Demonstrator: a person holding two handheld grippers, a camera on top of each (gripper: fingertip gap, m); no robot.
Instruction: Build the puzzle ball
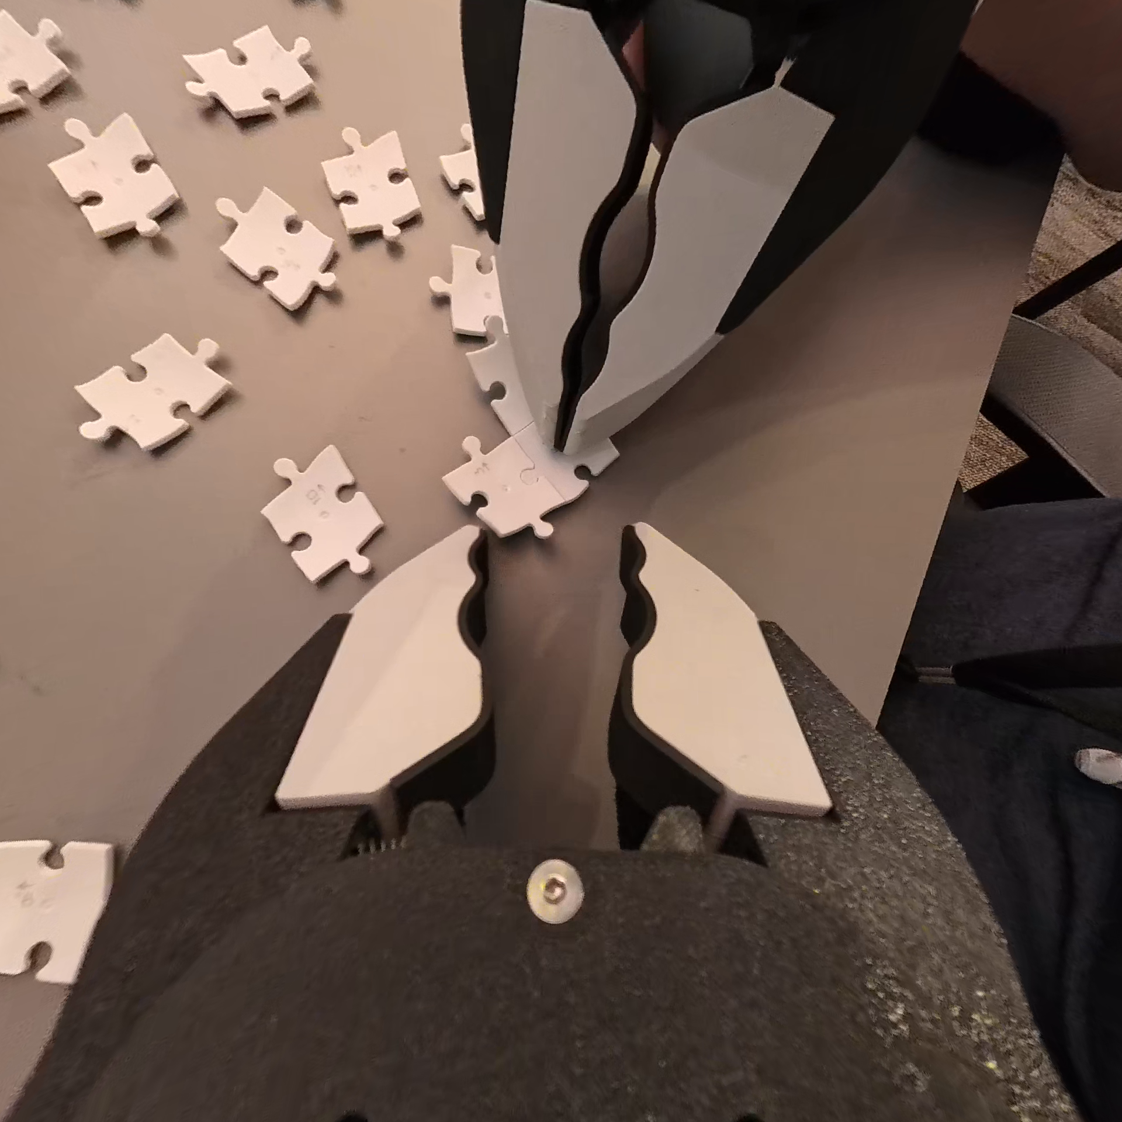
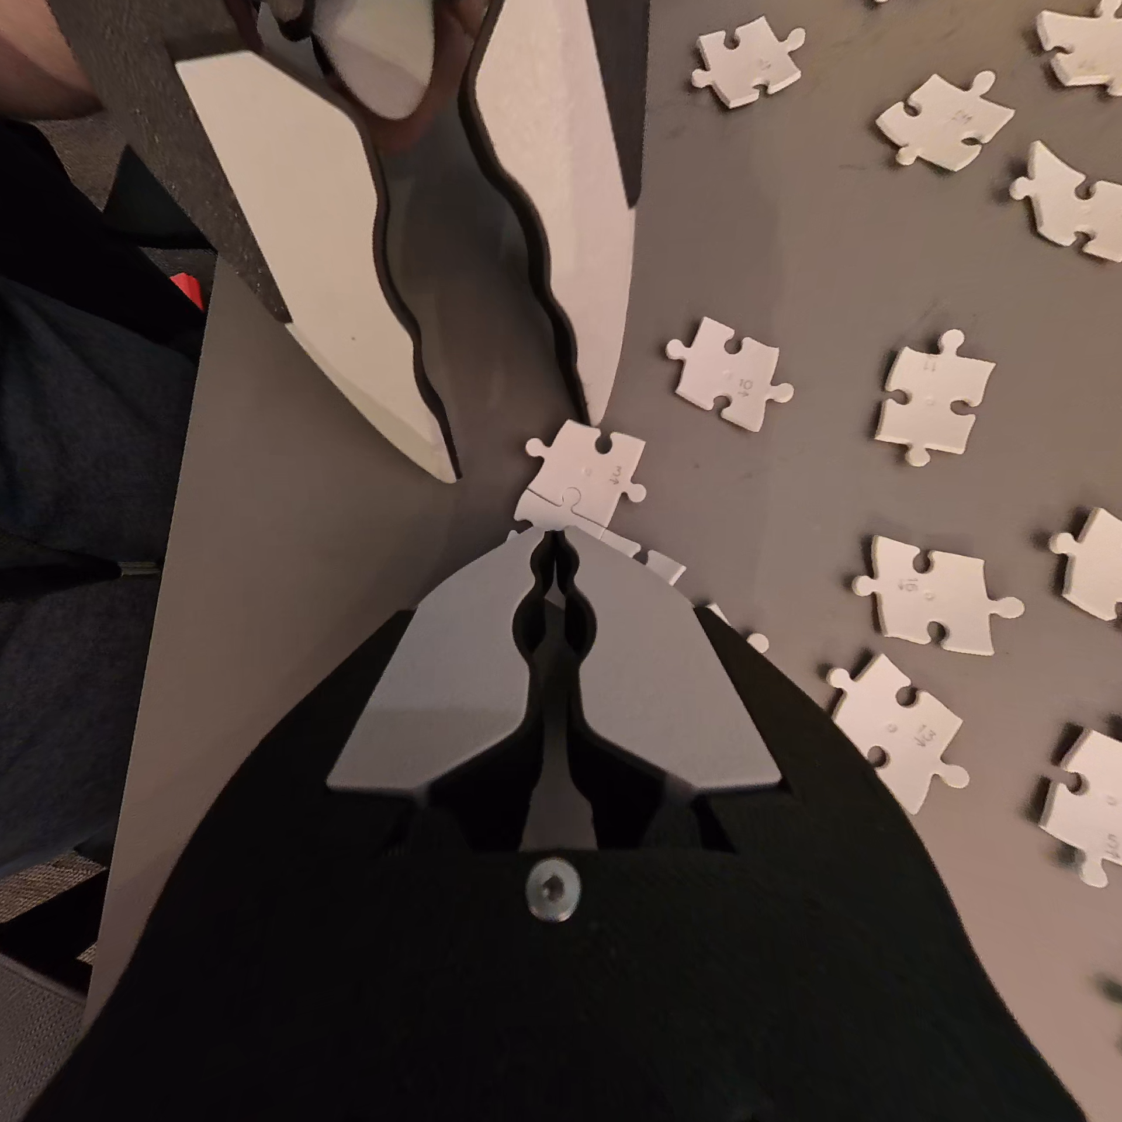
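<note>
The grey-brown counter (image 1: 759, 486) fills most of both views, its edge running along the side where a person's dark-trousered lap (image 1: 1002, 607) and a patch of patterned carpet (image 1: 1081, 224) show.

The left hand-held gripper (image 1: 554, 537) hovers low over the counter with its two white fingers spread wide and nothing between them; bare counter shows in the gap. From the right wrist view it (image 2: 522, 449) comes in from the top, one fingertip just beside the near edge of the joined pieces.

The right hand-held gripper (image 2: 554, 537) has its fingers drawn together until the wavy black pads all but meet. In the left wrist view it (image 1: 561, 446) points steeply down, its tips pressed onto the joined pieces; whether it pinches a piece edge or only bears down on it cannot be told.

The joined pieces (image 1: 522, 486) are white puzzle pieces locked together in a short curved strip, lying on the counter between the two grippers, close to the counter's edge. In the right wrist view the same strip (image 2: 583, 479) lies just past the right gripper's tips.

Loose white puzzle pieces (image 1: 322, 513) lie scattered singly across the counter on the side away from the person, well apart from one another, each flat with small printed marks.
</note>
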